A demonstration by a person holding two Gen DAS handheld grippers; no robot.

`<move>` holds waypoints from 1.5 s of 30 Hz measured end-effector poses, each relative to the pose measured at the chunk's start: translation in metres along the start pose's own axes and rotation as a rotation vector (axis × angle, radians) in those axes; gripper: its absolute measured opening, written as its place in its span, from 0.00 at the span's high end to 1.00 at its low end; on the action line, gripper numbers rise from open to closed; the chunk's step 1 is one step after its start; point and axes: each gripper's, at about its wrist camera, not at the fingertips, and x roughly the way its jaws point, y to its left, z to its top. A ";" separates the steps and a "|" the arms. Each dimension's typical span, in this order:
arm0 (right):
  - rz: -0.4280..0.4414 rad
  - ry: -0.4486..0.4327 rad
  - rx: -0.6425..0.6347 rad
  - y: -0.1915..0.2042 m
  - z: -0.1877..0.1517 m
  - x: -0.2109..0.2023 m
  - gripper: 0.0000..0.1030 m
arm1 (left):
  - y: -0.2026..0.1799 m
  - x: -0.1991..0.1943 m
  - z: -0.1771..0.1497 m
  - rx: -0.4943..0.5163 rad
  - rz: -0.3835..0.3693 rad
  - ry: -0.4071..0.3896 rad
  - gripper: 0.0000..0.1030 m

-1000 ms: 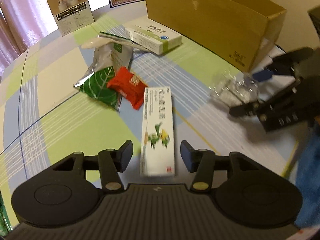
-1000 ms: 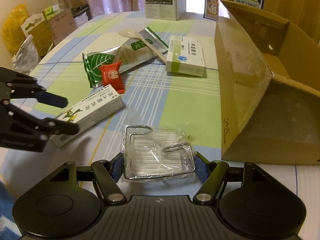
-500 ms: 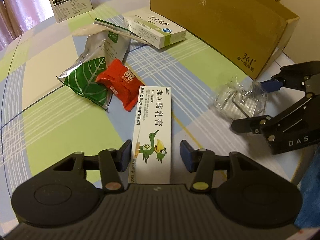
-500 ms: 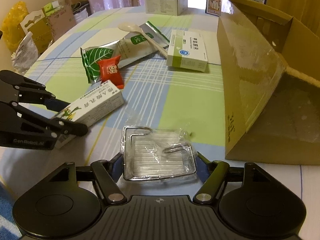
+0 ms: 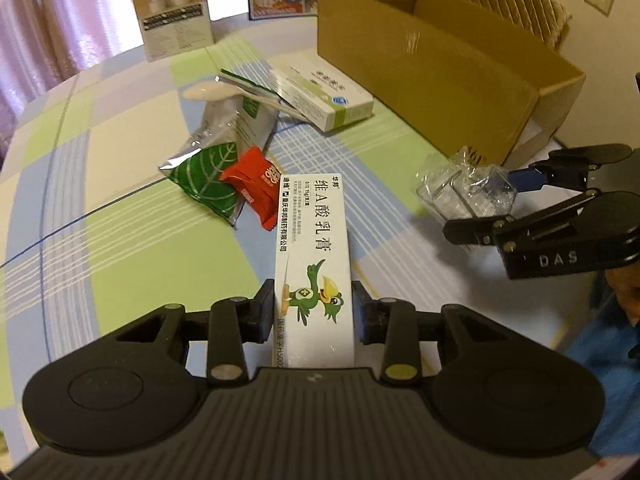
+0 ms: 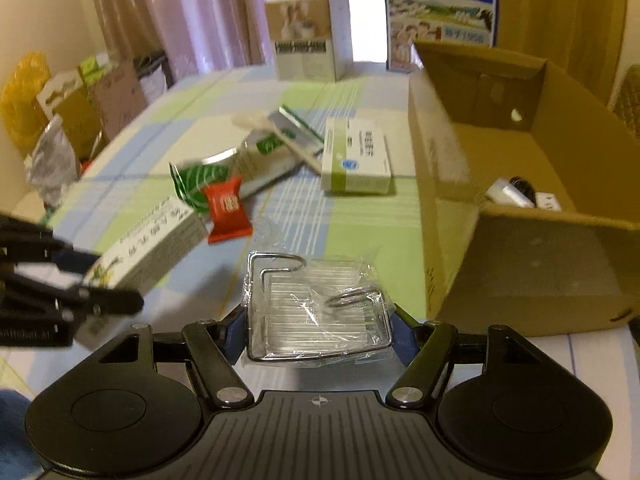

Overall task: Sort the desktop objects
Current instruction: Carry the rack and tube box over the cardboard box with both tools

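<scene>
- Since the earlier frames, both pairs of jaws have closed in from either side of their items until they touch them, and the right wrist view has climbed enough to show the carton floor.
- Left wrist view: the left gripper [image 5: 314,314] has its jaws pressed against both long sides of the ointment box [image 5: 314,264], a white carton printed with a green bird. It points away along the checked tablecloth [image 5: 120,248]; whether it is clear of the cloth is hard to tell.
- To its right the right gripper [image 5: 486,204] holds the wrapped wire rack [image 5: 466,192], close to the near corner of the cardboard box [image 5: 440,80].
- Left on the cloth are a green leaf pouch [image 5: 204,180], a red sachet [image 5: 256,180], a silver pouch with a plastic spoon [image 5: 212,92] across it, and a green-and-white medicine box [image 5: 324,96].
- Right wrist view: the right gripper [image 6: 318,334] is clamped on the wire rack [image 6: 316,308], which looks raised off the table.
- The cardboard box [image 6: 536,264] stands open just to the right. A white tube [image 6: 510,192] and some small dark and white items lie inside, too small to name.
- My judgement: the sort is partly done, with two items in hand and at least four yet to go.
- A tall printed box [image 6: 308,44] and a milk carton [image 6: 440,0] stand at the far edge; whether they count is unclear.
</scene>
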 end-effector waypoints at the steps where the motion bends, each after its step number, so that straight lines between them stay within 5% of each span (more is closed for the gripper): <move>1: 0.001 -0.009 0.007 0.001 0.001 -0.006 0.35 | -0.002 -0.005 -0.001 -0.011 0.000 -0.005 0.68; 16: -0.044 -0.065 0.041 -0.008 -0.010 -0.084 0.35 | -0.056 -0.073 -0.018 -0.176 0.004 -0.115 0.68; 28: -0.099 -0.123 0.082 -0.043 -0.014 -0.125 0.35 | -0.101 -0.097 -0.001 -0.160 -0.014 -0.167 0.68; 45: -0.192 -0.205 0.139 -0.106 0.000 -0.162 0.35 | -0.155 -0.082 0.057 -0.116 -0.108 -0.191 0.68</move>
